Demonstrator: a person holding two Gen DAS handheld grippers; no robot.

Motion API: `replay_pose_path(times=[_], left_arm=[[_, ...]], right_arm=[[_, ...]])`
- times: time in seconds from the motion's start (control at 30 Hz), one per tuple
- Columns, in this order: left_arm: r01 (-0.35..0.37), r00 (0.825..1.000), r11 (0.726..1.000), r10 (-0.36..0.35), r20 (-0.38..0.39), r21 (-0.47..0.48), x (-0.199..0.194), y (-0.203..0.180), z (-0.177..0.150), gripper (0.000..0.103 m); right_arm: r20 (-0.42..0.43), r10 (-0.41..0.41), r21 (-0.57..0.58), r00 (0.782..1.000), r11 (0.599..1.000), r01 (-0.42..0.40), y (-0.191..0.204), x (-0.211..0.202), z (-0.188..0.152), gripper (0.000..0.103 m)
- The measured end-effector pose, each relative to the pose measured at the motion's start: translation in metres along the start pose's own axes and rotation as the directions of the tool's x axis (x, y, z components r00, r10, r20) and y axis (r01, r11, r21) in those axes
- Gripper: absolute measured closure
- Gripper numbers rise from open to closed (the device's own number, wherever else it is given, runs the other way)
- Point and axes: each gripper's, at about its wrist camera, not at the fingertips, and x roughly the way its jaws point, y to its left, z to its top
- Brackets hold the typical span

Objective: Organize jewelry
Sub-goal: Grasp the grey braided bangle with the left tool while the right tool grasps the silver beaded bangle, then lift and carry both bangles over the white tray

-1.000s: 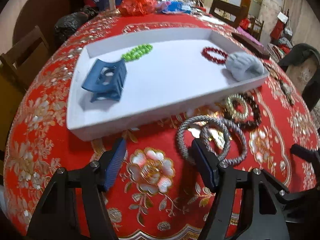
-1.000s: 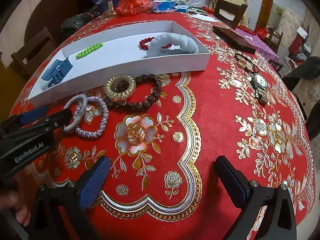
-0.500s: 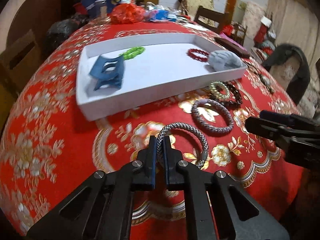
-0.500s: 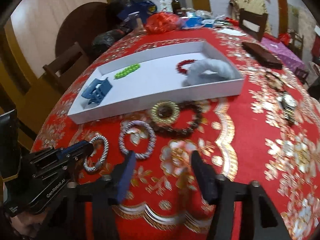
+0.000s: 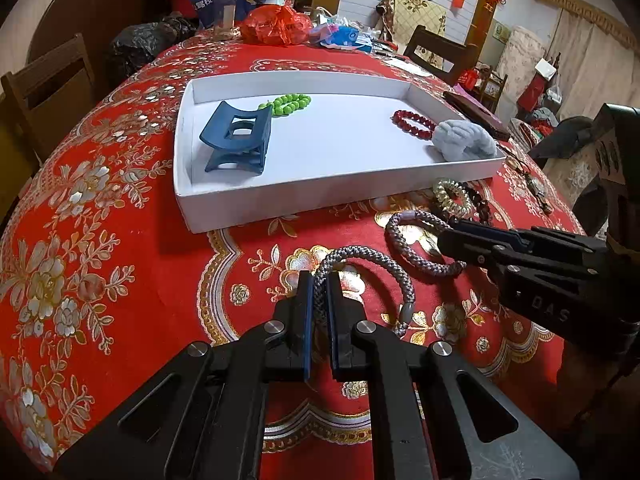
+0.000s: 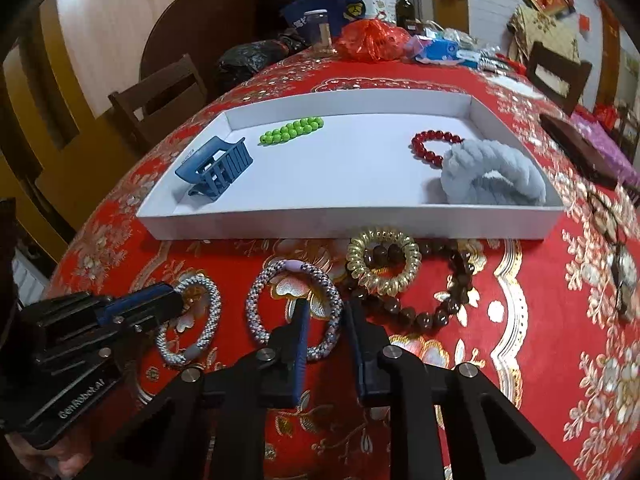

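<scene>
My left gripper (image 5: pixel 319 280) is shut on a grey braided bracelet (image 5: pixel 376 264), which also shows in the right wrist view (image 6: pixel 208 320). My right gripper (image 6: pixel 326 312) is half closed, its fingers (image 6: pixel 301 334) straddling the near rim of a purple-white braided bracelet (image 6: pixel 294 308) that lies on the red cloth; that bracelet also shows in the left wrist view (image 5: pixel 420 240). The white tray (image 5: pixel 280 204) holds a blue hair claw (image 5: pixel 236 140), a green bead bracelet (image 5: pixel 286 104), a red bead bracelet (image 5: pixel 412 122) and a grey fluffy scrunchie (image 5: pixel 464 140).
A gold coil hair tie (image 6: pixel 382 260) and a dark bead bracelet (image 6: pixel 432 300) lie in front of the tray (image 6: pixel 344 224). A watch (image 6: pixel 622 272) and a dark case (image 6: pixel 580 148) lie at the right. Bags and bottles (image 6: pixel 368 40) stand at the far end; chairs (image 6: pixel 160 96) surround the table.
My left gripper closed on the grey braided bracelet and drew it to the left, apart from the other one. My right gripper moved forward over the purple-white bracelet and narrowed.
</scene>
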Motion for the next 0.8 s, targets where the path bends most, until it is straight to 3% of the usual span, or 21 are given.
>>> replay_pose_path(times=[0.13, 0.23, 0.33, 0.47, 0.63, 0.8], left_arm=[[0.000, 1.000, 1.000, 0.000, 0.000, 0.000, 0.000, 0.000, 0.000, 0.098], [-0.008, 1.000, 1.000, 0.008, 0.000, 0.007, 0.000, -0.001, 0.000, 0.098], [-0.017, 1.000, 1.000, 0.017, 0.000, 0.013, 0.002, -0.002, 0.000, 0.098], [-0.035, 0.999, 0.999, 0.035, 0.000, 0.030, 0.002, -0.004, -0.001, 0.098], [-0.055, 0.998, 0.997, 0.055, -0.001, 0.050, 0.003, -0.008, -0.001, 0.098], [-0.026, 1.000, 0.999, 0.026, 0.014, 0.024, -0.014, -0.006, 0.004, 0.098]], right_arm=[[0.010, -0.077, -0.116, 0.997, 0.990, 0.078, 0.015, 0.001, -0.003, 0.086], [0.012, -0.096, -0.134, 0.995, 0.986, 0.097, 0.017, 0.002, -0.004, 0.087], [-0.003, -0.103, -0.135, 0.995, 0.986, 0.102, 0.021, 0.000, -0.005, 0.096], [-0.016, -0.067, -0.059, 0.998, 0.996, 0.066, 0.013, -0.013, -0.011, 0.097], [0.053, -0.027, 0.035, 0.998, 0.999, 0.025, 0.004, -0.054, -0.017, 0.097], [0.095, -0.031, 0.092, 0.995, 0.996, 0.023, -0.003, -0.077, -0.022, 0.097]])
